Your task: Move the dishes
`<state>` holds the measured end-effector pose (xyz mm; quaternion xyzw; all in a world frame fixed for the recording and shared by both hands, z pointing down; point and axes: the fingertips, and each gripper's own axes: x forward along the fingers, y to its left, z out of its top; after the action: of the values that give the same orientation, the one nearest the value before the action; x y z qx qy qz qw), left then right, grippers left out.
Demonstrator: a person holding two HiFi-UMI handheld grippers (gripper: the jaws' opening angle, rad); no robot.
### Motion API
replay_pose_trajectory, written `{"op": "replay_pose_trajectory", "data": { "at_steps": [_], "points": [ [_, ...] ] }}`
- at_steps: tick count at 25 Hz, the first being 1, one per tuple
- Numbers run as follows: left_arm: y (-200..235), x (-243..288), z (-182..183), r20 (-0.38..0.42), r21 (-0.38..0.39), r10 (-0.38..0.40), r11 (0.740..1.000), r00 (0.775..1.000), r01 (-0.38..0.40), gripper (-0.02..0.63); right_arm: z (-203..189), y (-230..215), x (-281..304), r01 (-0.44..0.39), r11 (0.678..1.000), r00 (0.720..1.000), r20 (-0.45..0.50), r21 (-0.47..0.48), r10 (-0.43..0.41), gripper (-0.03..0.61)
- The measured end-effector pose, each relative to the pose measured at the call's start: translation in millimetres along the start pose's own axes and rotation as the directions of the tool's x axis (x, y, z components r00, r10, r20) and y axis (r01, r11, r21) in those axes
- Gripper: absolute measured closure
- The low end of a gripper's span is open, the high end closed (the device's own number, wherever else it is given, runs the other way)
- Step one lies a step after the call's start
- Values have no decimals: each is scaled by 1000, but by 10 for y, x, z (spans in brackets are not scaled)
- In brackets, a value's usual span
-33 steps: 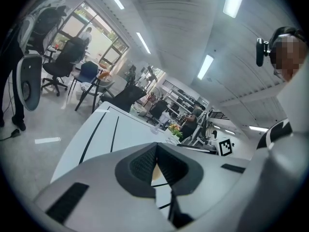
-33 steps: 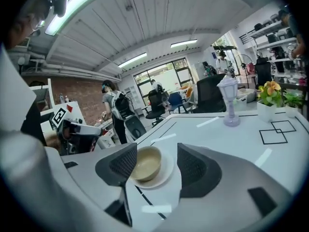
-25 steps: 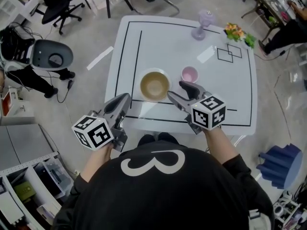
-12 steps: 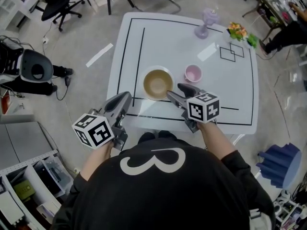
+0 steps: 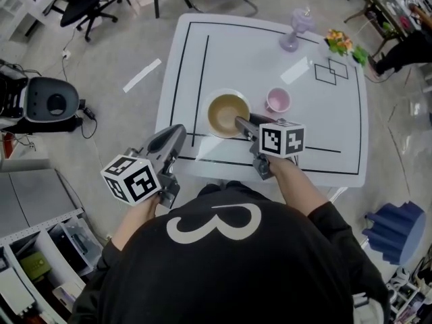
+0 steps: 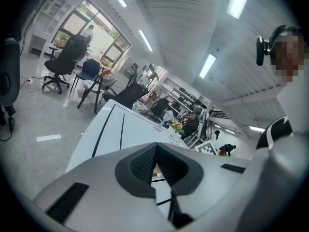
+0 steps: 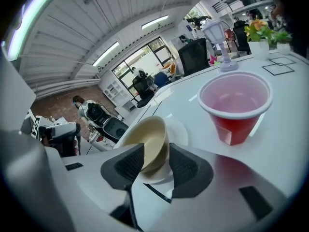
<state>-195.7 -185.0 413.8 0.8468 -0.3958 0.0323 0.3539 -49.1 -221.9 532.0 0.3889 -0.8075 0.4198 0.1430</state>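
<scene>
Right gripper [image 5: 241,123], jaws just closing astride the near rim without pinching yet, has the tan bowl [image 5: 223,113] I want dead ahead.

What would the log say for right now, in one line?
right gripper: jaws just closing, tan bowl rim between them | left gripper: shut, empty | pink cup: standing beside bowl
</scene>
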Motion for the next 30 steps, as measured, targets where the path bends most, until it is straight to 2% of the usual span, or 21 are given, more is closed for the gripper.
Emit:
{"op": "replay_pose_trajectory", "data": {
  "at_steps": [14,25,30],
  "points": [
    [3,-130,-56,11,-18,9,1000,1000,-9,611,40,-149,2,113,993,993,32,30,-114,550],
    [-72,-60,-15,4,-9,-19,1000,1000,19,611,84,-18,-237,81,997,995,57,-2,-81,557],
    [-193,48,20,-8,10,-59,998,998,59,611,97,-29,-513,82,997,994,75,-2,-82,557]
  ]
}}
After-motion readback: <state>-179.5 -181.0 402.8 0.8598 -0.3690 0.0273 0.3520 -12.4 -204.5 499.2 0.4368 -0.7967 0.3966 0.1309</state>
